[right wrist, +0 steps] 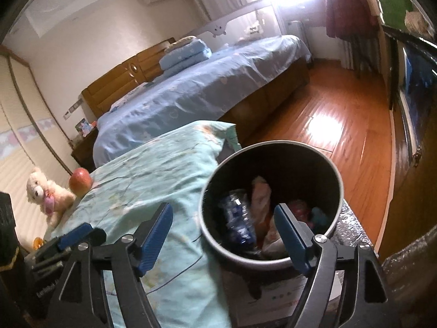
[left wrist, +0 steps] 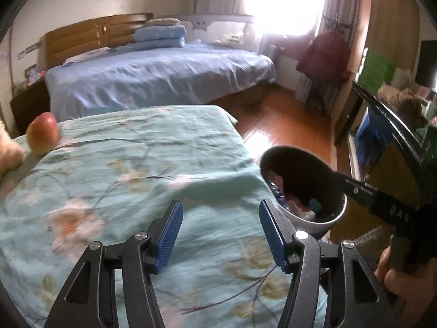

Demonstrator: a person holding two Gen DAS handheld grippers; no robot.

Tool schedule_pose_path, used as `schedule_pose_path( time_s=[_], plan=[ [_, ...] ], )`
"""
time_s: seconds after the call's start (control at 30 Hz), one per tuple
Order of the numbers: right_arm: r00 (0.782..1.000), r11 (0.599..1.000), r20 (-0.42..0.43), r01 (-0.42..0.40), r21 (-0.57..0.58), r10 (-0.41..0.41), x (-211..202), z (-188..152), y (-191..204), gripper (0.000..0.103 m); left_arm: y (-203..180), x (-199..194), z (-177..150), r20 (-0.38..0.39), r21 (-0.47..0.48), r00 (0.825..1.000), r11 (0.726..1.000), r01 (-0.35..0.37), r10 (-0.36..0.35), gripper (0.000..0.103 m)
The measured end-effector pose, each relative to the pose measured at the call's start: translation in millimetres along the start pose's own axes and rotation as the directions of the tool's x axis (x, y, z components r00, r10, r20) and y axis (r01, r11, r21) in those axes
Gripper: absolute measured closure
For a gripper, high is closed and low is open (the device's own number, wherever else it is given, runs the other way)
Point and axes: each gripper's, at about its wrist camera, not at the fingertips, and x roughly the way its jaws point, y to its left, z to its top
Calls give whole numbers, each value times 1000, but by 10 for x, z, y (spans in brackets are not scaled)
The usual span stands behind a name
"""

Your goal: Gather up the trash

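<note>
Beside floral-covered surface (left wrist: 142,164), bin (right wrist: 273,257) sits at right edge, already holding bottle (right wrist: 237,218) and wrappers. Your left tool (left wrist: 221,232) spread, empty; right tool (right wrist: 224,232) spread, empty, above bin. Apple (left wrist: 42,132) at far corner: firm, smooth, likely slippery; grip across middle.

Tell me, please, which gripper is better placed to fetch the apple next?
Left, probably. The left gripper is open and empty over the floral cloth, facing the apple. The right gripper hangs open by the bin, farther off.
</note>
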Motion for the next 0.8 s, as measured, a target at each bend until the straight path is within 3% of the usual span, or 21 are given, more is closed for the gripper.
schedule_pose_path(
  time_s=[0.3,0.43,0.53,0.6,0.8],
  plan=[
    [997,996,78,5,-94,2,-224,-50,414,23,238,-417,-130,83,-37,996,999,-36,39,45],
    [989,991,148,18,-136,2,-415,5,590,14,341,-621,-154,141,-63,988,997,-47,55,43],
    [975,983,224,28,-180,13,-564,5,734,3,391,-808,-208,216,-78,971,993,-84,99,28],
    [963,976,270,44,-212,15,-606,-42,811,0,399,-890,-284,261,-85,956,990,-117,135,10],
    [950,963,314,90,-256,-5,-491,-217,929,0,392,-970,-537,337,-99,913,973,-208,230,1]
  ],
)
